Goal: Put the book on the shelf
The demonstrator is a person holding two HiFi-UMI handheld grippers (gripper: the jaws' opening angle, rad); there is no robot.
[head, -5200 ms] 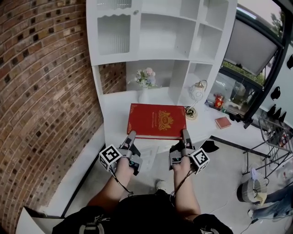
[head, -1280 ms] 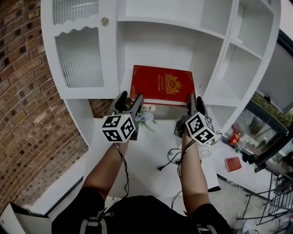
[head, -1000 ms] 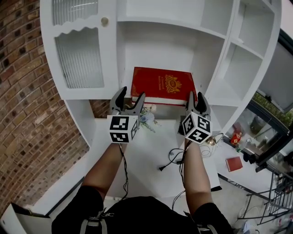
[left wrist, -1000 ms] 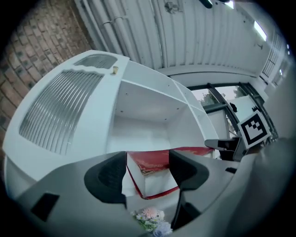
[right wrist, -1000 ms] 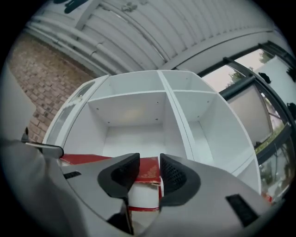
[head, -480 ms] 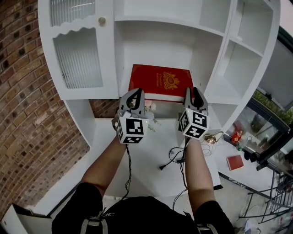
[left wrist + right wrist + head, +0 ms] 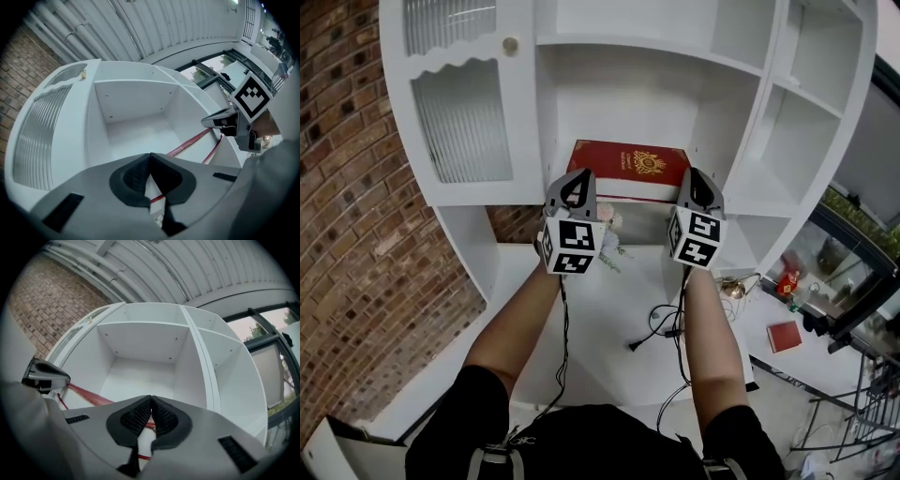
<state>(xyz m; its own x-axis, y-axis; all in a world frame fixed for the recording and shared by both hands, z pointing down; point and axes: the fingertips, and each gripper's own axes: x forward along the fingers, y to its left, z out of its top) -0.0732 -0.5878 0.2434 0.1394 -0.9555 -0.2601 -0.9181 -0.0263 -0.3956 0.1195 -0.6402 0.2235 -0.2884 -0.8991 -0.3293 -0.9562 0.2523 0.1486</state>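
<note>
**Red book lying on a white shelf, both grippers closed in front of it**

A large red hardcover book with a gold emblem is lying flat in the middle compartment of a tall white wooden shelf unit, at the upper centre of the head view. Its front edge is sitting near the shelf's front lip.

The left gripper is hovering just in front of the book's left corner. In the left gripper view its jaws are pressing together at the tips with nothing between them, and the book's red edge is showing behind them.

The right gripper is hovering in front of the book's right corner. In the right gripper view its jaws are likewise meeting and holding nothing.

A ribbed glass cabinet door is showing at the upper left, beside a red brick wall.
</note>
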